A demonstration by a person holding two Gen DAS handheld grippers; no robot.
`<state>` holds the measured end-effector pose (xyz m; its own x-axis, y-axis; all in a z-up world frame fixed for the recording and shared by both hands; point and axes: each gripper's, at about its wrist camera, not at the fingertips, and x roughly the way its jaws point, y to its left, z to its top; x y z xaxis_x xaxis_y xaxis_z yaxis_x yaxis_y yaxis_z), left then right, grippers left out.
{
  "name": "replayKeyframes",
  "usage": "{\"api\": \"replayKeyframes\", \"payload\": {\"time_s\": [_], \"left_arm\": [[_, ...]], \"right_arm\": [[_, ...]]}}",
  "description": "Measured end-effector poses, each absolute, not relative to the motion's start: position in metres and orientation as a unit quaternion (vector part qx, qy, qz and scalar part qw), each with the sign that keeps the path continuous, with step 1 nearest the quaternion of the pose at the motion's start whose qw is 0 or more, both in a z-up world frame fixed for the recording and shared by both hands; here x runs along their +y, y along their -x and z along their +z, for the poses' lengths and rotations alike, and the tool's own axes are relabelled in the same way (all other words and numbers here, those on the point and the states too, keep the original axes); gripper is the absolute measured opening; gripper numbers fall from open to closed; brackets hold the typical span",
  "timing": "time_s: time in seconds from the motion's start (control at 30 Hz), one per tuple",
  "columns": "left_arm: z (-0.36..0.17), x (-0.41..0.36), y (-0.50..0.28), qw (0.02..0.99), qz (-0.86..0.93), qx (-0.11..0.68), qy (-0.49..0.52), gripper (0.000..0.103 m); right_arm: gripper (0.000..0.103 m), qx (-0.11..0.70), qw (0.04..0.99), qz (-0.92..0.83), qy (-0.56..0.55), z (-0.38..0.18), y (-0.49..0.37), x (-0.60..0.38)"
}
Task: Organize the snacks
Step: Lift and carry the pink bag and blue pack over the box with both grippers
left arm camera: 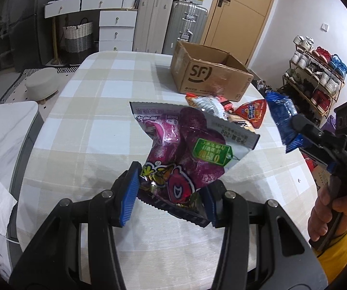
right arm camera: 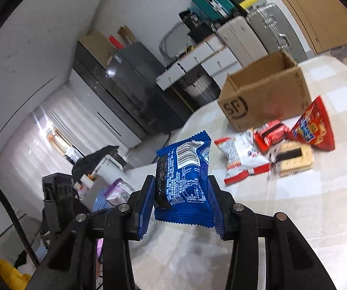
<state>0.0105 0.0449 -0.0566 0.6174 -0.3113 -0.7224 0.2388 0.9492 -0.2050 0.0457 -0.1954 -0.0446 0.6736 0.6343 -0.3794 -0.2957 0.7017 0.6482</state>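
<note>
checked tablecloth (left arm camera: 96,111), suitcases (left arm camera: 171,24) by a wooden door (left arm camera: 241,7), white drawers (left arm camera: 116,29), woven basket (left arm camera: 78,37), shoe rack (left arm camera: 318,77) (pretty packed)

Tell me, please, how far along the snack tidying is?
Nothing visibly packed yet; the cardboard box interior is mostly hidden. In hand: left gripper holds the purple bag, right gripper the blue packet. Left: four snacks beside the box.

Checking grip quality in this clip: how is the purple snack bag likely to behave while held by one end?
The purple snack bag looks puffy and light, so it probably sags little. Its glossy film may slip between the left tongs, which pinch only its crimped end. The creases suggest it crumples easily.
</note>
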Motion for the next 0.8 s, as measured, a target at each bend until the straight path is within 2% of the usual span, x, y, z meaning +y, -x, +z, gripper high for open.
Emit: {"api": "replayKeyframes", "payload": {"time_s": [0.8], "left_arm": [[-0.042,0.051,-0.012,0.903,-0.187,0.382,0.051,0.044]], "right_arm": [[0.042,0.254,0.887,0.277,-0.269,-0.014,-0.036,-0.194]]}}
